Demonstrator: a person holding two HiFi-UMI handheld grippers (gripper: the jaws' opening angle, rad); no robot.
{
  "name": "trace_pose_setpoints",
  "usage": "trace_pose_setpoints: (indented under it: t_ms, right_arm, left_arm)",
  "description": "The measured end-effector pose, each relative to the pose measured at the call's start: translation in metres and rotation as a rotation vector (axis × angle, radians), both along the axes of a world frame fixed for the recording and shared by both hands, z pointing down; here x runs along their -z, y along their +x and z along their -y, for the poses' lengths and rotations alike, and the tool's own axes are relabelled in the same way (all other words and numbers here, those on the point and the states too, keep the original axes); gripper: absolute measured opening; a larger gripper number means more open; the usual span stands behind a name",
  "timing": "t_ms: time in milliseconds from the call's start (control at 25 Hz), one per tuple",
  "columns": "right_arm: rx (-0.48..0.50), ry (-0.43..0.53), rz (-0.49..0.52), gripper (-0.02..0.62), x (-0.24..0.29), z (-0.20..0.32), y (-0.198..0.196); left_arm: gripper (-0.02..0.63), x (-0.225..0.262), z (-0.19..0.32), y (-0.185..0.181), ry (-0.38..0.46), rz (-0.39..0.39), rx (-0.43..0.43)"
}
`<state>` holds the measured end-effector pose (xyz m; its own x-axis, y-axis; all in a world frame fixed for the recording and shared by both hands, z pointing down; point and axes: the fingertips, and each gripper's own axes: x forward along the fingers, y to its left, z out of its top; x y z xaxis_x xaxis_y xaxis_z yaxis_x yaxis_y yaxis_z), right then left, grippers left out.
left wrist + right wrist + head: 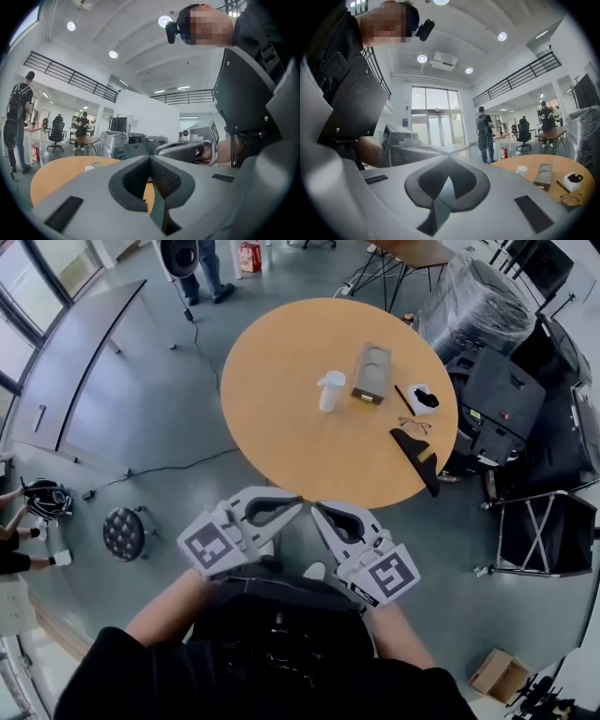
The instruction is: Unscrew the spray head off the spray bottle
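Observation:
A white spray bottle point(330, 391) stands upright near the middle of the round wooden table point(281, 418), its spray head on top. In the right gripper view it shows small and far off point(521, 170). Both grippers are held close to my body, short of the table's near edge. They point toward each other, tips almost meeting. My left gripper point(294, 505) point(150, 157) is shut with nothing between its jaws. My right gripper point(318, 510) point(449, 158) is also shut and empty. Neither one is near the bottle.
On the table lie a grey block with round holes point(372, 373), a pen, a small white dish point(423, 398), glasses point(414, 426) and a black wedge point(418, 457) at the right edge. Black cases and wrapped gear point(487, 381) stand right of the table. A round stool point(124, 532) is at the left.

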<state>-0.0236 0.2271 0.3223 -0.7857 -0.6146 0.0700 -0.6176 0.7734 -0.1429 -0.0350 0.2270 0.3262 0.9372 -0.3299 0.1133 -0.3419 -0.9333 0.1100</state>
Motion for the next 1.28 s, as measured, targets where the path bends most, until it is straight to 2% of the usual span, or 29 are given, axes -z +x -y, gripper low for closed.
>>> trace_pose_setpoints:
  t_ms: [560,840,1080,1280]
  right_arm:
    - [-0.106,-0.010,-0.042,-0.008,-0.007,0.066,-0.058]
    - [-0.136,-0.046,-0.026,-0.008,-0.006,0.077,-0.077]
    - [-0.141,-0.049,-0.030,-0.008,-0.011,0.075,-0.072]
    - [-0.126,-0.035,-0.020,-0.008,-0.014,0.081,-0.053]
  left_arm:
    - [0.015,-0.007,0.064,-0.054,-0.007,-0.030,-0.113]
    - [0.015,-0.007,0.073,-0.069,0.008,-0.031,-0.177]
    - [0.015,-0.008,0.073,-0.067,-0.004,-0.052,-0.189]
    - [0.015,-0.010,0.077,-0.051,0.009,-0.051,-0.179]
